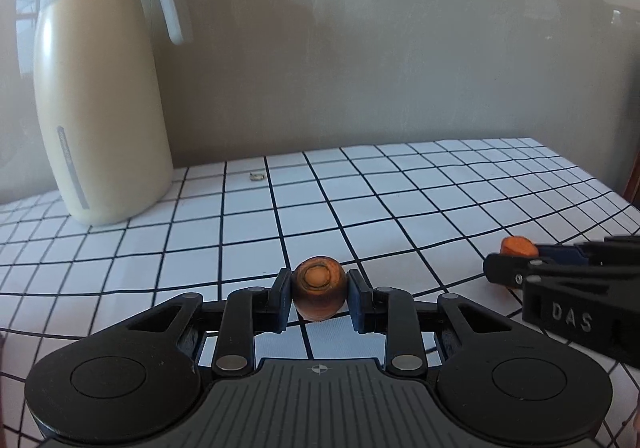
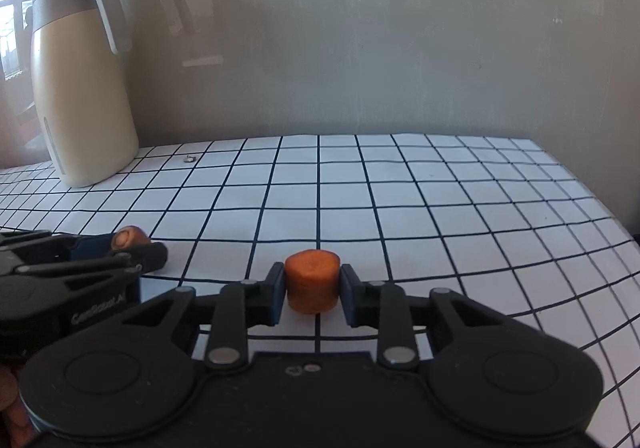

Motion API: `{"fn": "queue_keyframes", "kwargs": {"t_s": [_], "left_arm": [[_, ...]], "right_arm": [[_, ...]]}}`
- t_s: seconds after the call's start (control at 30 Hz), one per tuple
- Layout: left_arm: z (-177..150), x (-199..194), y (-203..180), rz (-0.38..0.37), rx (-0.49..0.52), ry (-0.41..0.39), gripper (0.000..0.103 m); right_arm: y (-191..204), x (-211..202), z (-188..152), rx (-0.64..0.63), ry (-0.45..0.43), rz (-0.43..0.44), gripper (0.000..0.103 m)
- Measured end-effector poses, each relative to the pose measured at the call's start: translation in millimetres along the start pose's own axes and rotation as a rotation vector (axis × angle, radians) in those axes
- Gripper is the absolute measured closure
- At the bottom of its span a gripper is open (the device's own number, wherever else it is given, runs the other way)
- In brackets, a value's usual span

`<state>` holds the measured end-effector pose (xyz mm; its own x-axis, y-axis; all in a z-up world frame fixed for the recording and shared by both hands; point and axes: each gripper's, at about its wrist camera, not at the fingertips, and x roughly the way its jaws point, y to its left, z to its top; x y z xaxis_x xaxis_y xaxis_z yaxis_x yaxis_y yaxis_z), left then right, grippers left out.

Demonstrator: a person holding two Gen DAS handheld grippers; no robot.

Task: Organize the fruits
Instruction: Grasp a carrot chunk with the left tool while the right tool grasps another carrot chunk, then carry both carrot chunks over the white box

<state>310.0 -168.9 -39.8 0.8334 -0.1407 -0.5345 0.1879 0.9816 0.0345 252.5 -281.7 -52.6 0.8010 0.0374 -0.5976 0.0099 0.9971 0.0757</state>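
Both tongs are clenched, my left gripper [image 1: 319, 298] on one carrot piece [image 1: 319, 293] and right gripper [image 2: 312, 290] on another carrot piece [image 2: 312, 281] at 6 o'clock on the gridded tabletop [image 2: 400, 200]; grasp step done, next lift both clear.

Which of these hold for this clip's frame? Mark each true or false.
1. The left gripper is closed on an orange carrot chunk with a ringed stem end. True.
2. The right gripper stands open and holds nothing. False: it grips a flat-cut orange carrot piece.
3. The cream thermal jug with a grey lid lies on its side. False: it stands upright.
4. The white cloth with a black grid covers the table. True.
5. The two carrot pieces touch. False: they are apart.
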Motion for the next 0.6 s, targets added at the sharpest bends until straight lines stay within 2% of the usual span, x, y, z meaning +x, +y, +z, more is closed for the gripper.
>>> {"fn": "queue_keyframes", "kwargs": {"t_s": [0.3, 0.6], "left_arm": [[-7.3, -46.8, 10.8, 0.009, 0.035, -0.032, 0.074], [-16.6, -107.0, 29.5, 0.011, 0.027, -0.068, 0.074]], "right_arm": [[4.5, -16.1, 1.8, 0.000, -0.024, 0.002, 0.083], [23.8, -55.0, 1.0, -0.020, -0.057, 0.033, 0.083]]}}
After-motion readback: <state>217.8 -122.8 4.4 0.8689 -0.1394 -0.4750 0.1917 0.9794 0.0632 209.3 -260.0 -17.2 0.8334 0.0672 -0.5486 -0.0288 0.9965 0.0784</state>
